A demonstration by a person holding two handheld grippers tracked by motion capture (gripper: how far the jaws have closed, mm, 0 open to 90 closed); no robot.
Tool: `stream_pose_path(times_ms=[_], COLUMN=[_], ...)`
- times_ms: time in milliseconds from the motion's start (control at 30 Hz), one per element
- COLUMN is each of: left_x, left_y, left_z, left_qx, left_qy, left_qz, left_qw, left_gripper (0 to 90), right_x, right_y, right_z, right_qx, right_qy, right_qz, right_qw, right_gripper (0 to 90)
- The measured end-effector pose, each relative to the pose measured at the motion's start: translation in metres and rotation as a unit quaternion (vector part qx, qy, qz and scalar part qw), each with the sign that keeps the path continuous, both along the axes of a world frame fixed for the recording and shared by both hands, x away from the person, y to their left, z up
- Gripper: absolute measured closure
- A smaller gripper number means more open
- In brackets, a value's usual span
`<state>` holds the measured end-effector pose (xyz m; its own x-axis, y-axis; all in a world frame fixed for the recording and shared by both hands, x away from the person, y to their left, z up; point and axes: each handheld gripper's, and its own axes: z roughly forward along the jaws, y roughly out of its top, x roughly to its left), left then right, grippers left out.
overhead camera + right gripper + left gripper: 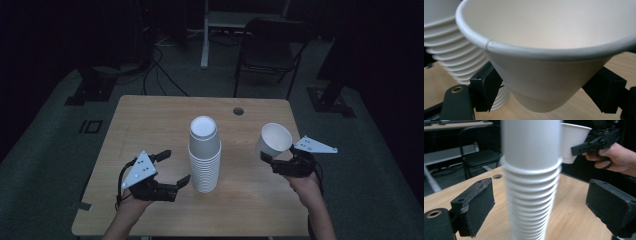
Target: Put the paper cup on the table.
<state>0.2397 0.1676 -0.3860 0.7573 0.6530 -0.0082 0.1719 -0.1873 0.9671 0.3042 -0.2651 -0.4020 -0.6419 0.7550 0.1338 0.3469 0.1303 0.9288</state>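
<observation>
Cups (204, 155) stacked on wooden table (150, 125), dark room, chair (267, 47) behind.

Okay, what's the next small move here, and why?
Probably close the left tongs on the stack of paper cups: they're open either side of it, not touching, while the right tongs hold a single cup lifted clear.

black two-jaw grippers (170, 168) (278, 162), grey triangular plates with dark dots, black cables, padded jaws.
</observation>
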Motion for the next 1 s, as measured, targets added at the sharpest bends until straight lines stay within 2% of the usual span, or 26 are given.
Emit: stream_pose_path(times_ms=[100,233,267,367,467,500,533,800,867,900,1000], left_x=[0.008,0.015,0.019,0.022,0.023,0.026,0.027,0.036,0.036,0.037,0.038], left_y=[0.012,0.023,0.029,0.036,0.038,0.044,0.046,0.065,0.065,0.07,0.073], left_z=[-0.012,-0.024,-0.032,-0.045,-0.05,-0.063,-0.067,-0.1,-0.1,-0.113,-0.123], left_qx=[0.0,-0.008,-0.002,0.011,0.014,0.018,0.021,0.059,0.059,0.076,0.085], left_qy=[0.014,0.034,0.044,0.054,0.056,0.069,0.069,0.104,0.104,0.113,0.123], left_qz=[0.036,0.057,0.073,0.1,0.109,0.124,0.129,0.178,0.178,0.192,0.2], left_qw=[0.9993,0.9978,0.9963,0.9935,0.9923,0.9897,0.9889,0.9768,0.9768,0.9718,0.9683], left_gripper=[7.6,3.4,2.9,2.9,2.9,2.9,2.9,2.9,2.9,2.9,2.9], right_x=[0.009,0.018,0.024,0.031,0.034,0.04,0.042,0.055,0.057,0.061,0.065], right_y=[0.0,0.001,0.001,0.0,0.0,0.0,0.0,0.004,0.005,0.007,0.011], right_z=[-0.008,-0.016,-0.023,-0.032,-0.035,-0.044,-0.046,-0.067,-0.069,-0.074,-0.079], right_qx=[-0.006,-0.018,-0.029,-0.032,-0.034,-0.033,-0.033,-0.048,-0.048,-0.05,-0.053], right_qy=[0.005,0.011,0.011,0.019,0.021,0.028,0.028,0.041,0.045,0.05,0.054], right_qz=[-0.019,-0.035,-0.05,-0.065,-0.069,-0.079,-0.082,-0.1,-0.1,-0.102,-0.102], right_qw=[0.9998,0.9992,0.9983,0.9972,0.9969,0.9959,0.9957,0.993,0.9928,0.9923,0.9919], right_gripper=[19.9,19.9,19.9,19.9,19.9,19.9,19.9,19.9,19.9,19.9,19.9])
